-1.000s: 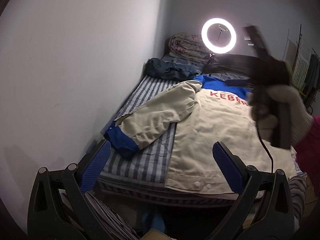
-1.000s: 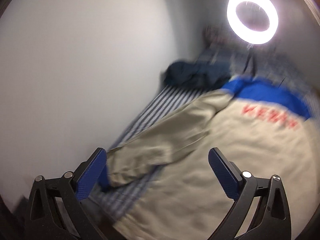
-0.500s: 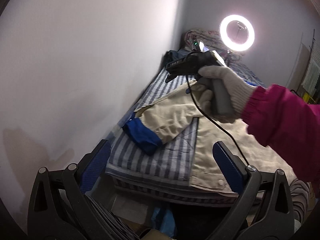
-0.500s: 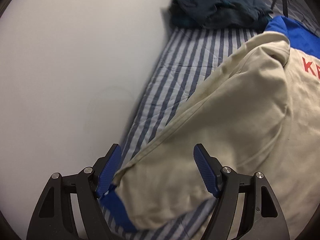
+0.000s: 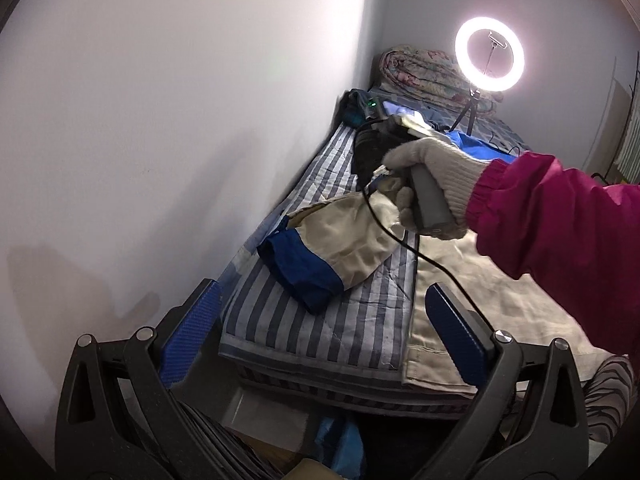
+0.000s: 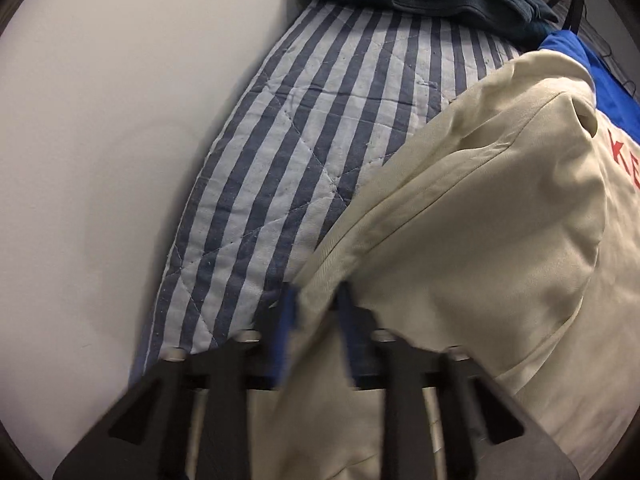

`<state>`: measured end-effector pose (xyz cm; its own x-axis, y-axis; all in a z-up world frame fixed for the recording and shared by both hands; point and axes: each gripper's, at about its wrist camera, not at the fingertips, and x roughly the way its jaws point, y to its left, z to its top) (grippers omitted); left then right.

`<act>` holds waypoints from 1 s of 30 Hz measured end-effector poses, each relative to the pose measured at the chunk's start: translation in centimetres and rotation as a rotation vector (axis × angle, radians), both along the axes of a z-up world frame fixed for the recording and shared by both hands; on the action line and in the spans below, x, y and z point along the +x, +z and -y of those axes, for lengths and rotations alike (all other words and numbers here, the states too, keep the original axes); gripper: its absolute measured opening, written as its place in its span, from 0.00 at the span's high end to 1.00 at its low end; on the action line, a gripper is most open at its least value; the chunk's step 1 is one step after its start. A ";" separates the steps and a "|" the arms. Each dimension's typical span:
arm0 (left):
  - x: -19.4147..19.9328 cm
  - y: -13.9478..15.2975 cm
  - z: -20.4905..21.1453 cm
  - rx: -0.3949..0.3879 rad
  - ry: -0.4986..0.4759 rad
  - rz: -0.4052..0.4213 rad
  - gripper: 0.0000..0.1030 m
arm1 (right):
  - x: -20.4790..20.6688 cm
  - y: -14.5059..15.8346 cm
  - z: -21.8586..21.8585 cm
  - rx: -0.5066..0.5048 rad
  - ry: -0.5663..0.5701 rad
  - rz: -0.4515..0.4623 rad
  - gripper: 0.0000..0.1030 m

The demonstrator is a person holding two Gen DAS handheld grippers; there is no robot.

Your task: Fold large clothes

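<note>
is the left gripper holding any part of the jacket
No, the left gripper hangs open short of the bed's edge, with nothing between its blue pads and the jacket lying beyond.

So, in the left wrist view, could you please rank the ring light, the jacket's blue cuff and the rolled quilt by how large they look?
1. Rolled quilt, partly hidden behind the light.
2. Ring light and blue cuff: these look about alike, and the cuff lies much nearer the camera, so I would not rank them.

Your cream jacket point(image 6: 500, 208) with blue cuff point(image 5: 304, 268) and red lettering lies flat, back up, on the striped bed point(image 6: 288, 120), its sleeve bunched.
</note>
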<state>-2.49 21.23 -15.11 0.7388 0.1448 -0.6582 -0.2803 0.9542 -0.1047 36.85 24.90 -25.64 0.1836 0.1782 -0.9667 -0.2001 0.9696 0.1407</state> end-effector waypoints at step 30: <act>12.6 -4.0 0.9 -0.207 -0.181 -0.078 0.00 | -9.4 3.8 29.3 0.225 -0.119 0.022 0.86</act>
<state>10.08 20.36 -19.16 0.6862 -0.1281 -0.7160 -0.1222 0.9501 -0.2871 27.47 -4.37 -21.85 0.2367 0.3639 -0.9008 -0.0915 0.9314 0.3522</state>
